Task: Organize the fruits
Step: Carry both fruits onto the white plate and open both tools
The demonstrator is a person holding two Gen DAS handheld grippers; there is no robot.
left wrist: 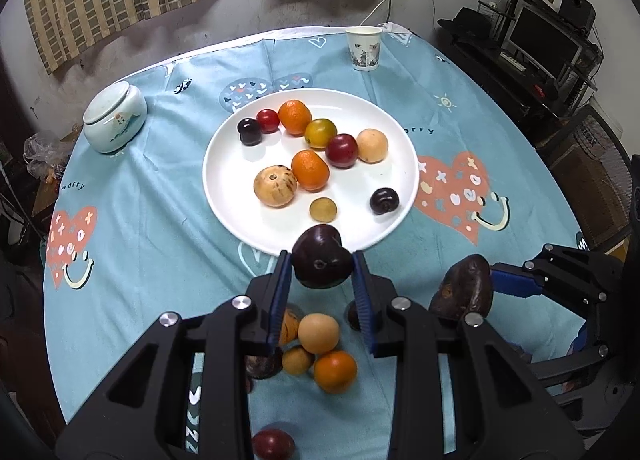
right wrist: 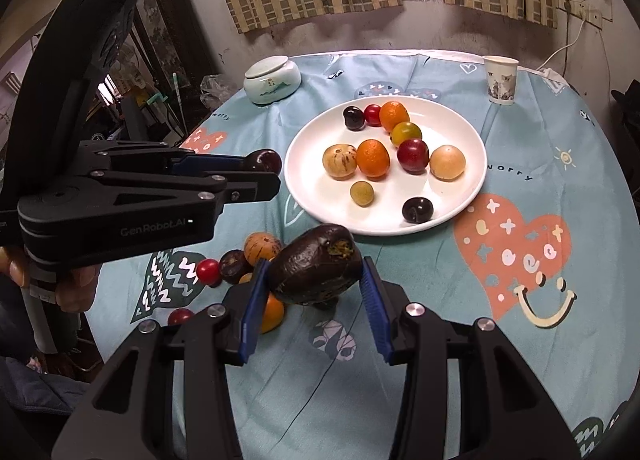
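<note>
Clamping a dark plum (left wrist: pixel 322 258) between its blue pads, the left gripper (left wrist: pixel 320 260) hung just short of the near rim of the white plate (left wrist: pixel 224 196), its jaws narrow around the round fruit. The right gripper (right wrist: pixel 316 272) held a larger, wrinkled dark fruit (right wrist: pixel 316 270) with a torn, yellowish stem end, also near the plate's rim and above the tablecloth (right wrist: pixel 440 340).

Judged from this, the plum's smooth skin could let it squirt out of so small a contact patch, and if dropped it might roll off among the loose fruit (left wrist: pixel 320 352) on the cloth. The plate was already crowded, so a fruit set down carelessly could knock the small dark plum (left wrist: pixel 384 201) or the greenish one (left wrist: pixel 323 209) over the rim. Both grippers were close enough to collide if they went in together.

Only the right wrist view showed the person's hand (right wrist: pixel 76 284) on the left tool and the damaged end of the wrinkled fruit; only the left view showed the plum's stem dimple and the cluster directly beneath it.
</note>
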